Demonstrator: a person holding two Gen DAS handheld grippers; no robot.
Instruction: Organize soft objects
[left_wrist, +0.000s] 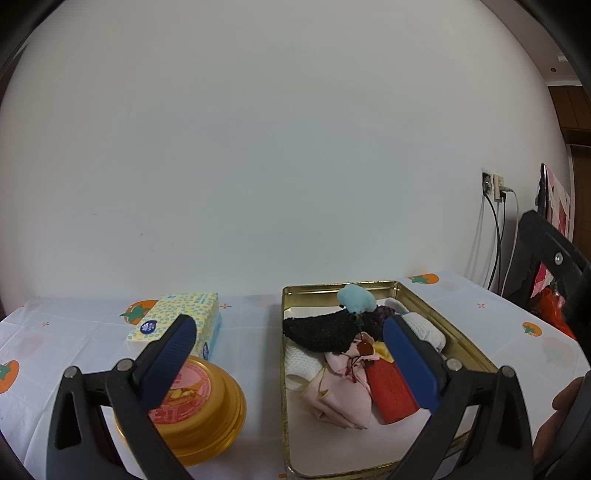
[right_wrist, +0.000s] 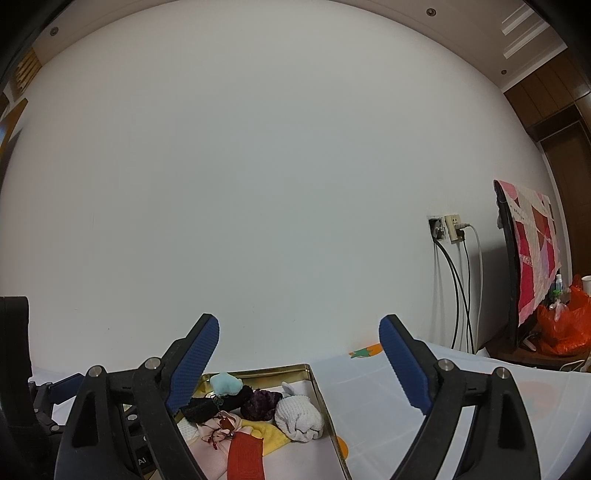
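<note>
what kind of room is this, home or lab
Most likely a home, perhaps a living or dining room. A table wears a tablecloth printed with orange fruit, a tissue pack and a gold tin of soft things sit on it, and wall sockets with cables stand near a cloth-draped screen.

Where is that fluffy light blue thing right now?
The fluffy light blue ball sits at the far end of the gold tin, on top of the black knitted piece, in both views.
</note>
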